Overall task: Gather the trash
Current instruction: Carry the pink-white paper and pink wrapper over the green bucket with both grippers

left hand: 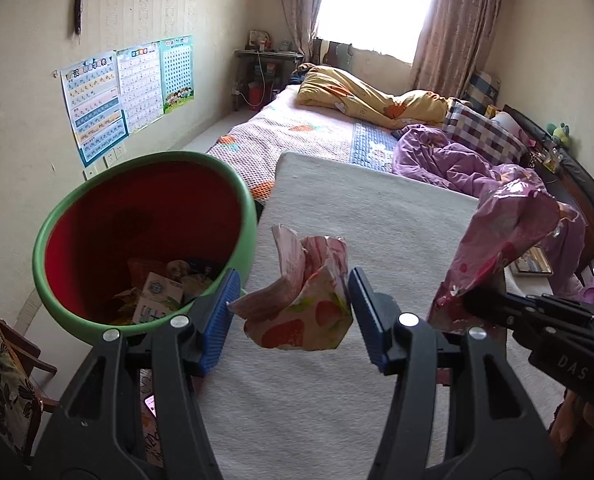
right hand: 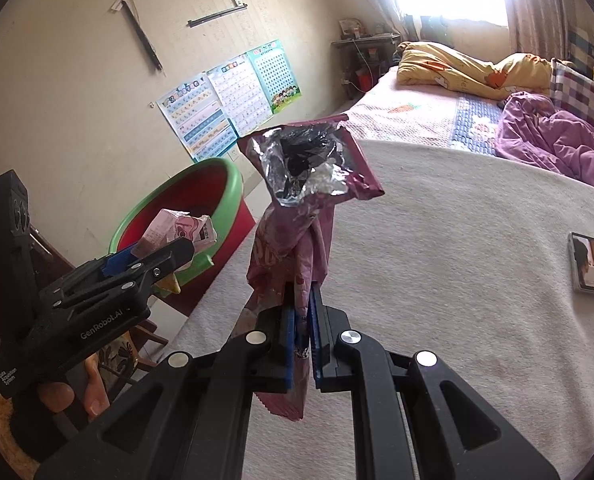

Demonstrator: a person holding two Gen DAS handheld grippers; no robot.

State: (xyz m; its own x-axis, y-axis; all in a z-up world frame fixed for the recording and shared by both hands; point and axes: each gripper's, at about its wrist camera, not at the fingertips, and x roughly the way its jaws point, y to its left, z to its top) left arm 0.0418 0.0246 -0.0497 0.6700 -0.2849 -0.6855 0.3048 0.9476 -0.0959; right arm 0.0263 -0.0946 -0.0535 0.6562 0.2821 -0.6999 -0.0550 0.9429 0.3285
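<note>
A crumpled pink strawberry-print carton sits between the blue pads of my left gripper; the pads touch its sides and it is off the table. In the right wrist view the left gripper holds the carton near the bin. My right gripper is shut on an opened purple snack bag with a foil inside, held upright above the table; the bag also shows in the left wrist view. The green bin with a red inside stands left of the table and holds several wrappers.
A white cloth-covered table lies under both grippers. A phone lies on its right side. A bed with quilts is behind. A wooden chair stands at the lower left, and posters hang on the wall.
</note>
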